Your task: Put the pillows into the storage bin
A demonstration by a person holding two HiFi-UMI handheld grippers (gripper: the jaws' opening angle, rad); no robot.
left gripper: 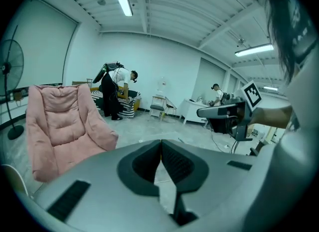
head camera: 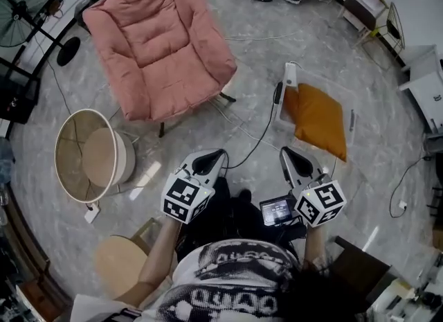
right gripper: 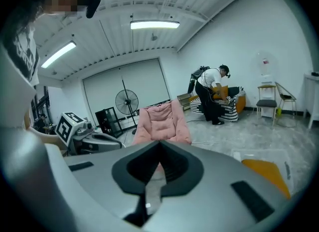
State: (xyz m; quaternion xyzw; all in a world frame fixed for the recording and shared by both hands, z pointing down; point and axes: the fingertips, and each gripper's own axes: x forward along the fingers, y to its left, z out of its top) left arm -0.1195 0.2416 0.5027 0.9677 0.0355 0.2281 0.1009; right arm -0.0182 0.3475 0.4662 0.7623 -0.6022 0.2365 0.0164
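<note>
Orange pillow [head camera: 320, 118] lies flat on the floor [head camera: 387, 140], just ahead of the right tool [head camera: 286, 153] and well apart from the round bin [head camera: 58, 161]. Judged soft, light and floppy, so pinch a bunched corner or the edge seam. Left tool [head camera: 219, 154] and right tool are both clenched on nothing.

Ahead of the right gripper [head camera: 286, 153], bare floor [head camera: 256, 64] runs unbroken to the orange pillow [head camera: 320, 118], which lies just ahead and slightly right. A white bracket [head camera: 285, 86] lies along the pillow's left edge. A black cable [head camera: 257, 142] trails over the floor between the two grippers. Ahead-left of the left gripper [head camera: 217, 155], the pink lounge chair [head camera: 163, 43] blocks the way. The round woven bin [head camera: 68, 137] sits off to its left, across open floor.
</note>
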